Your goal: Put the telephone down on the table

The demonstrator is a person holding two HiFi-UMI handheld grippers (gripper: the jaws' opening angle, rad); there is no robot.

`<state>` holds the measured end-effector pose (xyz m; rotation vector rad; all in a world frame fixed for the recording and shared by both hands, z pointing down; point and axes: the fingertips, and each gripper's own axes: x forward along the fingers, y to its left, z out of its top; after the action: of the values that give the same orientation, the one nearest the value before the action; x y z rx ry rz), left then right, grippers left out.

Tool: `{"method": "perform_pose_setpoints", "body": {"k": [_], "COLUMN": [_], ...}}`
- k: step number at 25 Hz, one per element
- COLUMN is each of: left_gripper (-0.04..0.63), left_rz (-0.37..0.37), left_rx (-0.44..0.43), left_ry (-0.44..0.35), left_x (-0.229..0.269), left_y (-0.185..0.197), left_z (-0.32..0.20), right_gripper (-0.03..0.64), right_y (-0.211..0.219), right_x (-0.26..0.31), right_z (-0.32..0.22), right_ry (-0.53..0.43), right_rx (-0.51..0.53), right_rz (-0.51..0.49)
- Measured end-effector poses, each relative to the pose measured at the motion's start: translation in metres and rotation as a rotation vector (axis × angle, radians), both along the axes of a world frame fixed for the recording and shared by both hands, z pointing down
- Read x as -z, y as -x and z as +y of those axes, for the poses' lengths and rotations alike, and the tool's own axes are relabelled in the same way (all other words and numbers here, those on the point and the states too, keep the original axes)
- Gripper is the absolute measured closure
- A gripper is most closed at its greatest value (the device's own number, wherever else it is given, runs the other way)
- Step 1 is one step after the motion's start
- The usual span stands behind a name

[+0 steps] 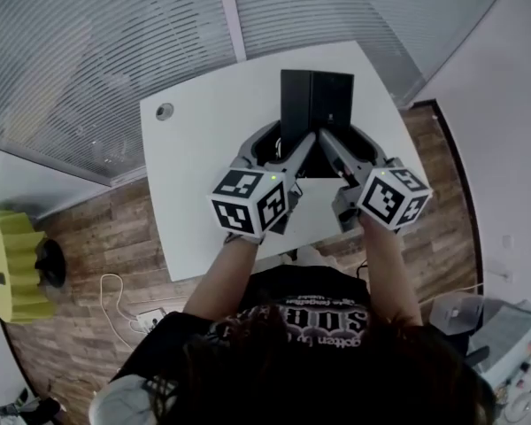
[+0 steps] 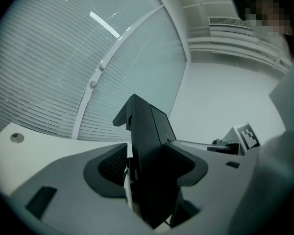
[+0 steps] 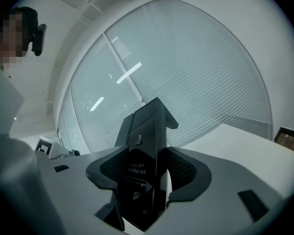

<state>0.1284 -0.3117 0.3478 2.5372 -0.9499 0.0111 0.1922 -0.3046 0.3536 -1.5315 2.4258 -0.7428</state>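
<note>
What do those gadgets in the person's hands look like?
Two matching grey tools, the left gripper and the right gripper. Each has two curved jaws with dark textured pads and carries a white cube printed with black square markers. The person wears a black printed T-shirt.

A yellow-green seat (image 1: pixel 13 268) stands on the wooden floor (image 1: pixel 80 237) at the left, near a white cable (image 1: pixel 106 290). Slatted blinds (image 1: pixel 88 51) run beyond.
</note>
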Motion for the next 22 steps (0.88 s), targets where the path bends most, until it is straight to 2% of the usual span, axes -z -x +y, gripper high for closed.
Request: {"method": "perform_pose_setpoints", "body": {"k": [15, 20, 22], "left_gripper": [0.360, 0.360, 0.360], "left_rz": [-0.008, -0.007, -0.008], "left_rx": [0.169, 0.216, 0.234], "left_ry": [0.063, 0.086, 0.099], "left_x": [-0.023, -0.031, -0.036], "left_y": [0.024, 0.027, 0.031], "left_z": [-0.088, -0.090, -0.106], "right_gripper": [0.362, 0.362, 0.362], "right_y": [0.023, 0.027, 0.031], "right_x": [-0.022, -0.030, -0.035], "right_z": [-0.099, -0.103, -0.120], "right_ry": [0.059, 0.077, 0.090], "right_rx": [0.160, 0.211, 0.232], "right_rz": [-0.007, -0.001, 0.001]}}
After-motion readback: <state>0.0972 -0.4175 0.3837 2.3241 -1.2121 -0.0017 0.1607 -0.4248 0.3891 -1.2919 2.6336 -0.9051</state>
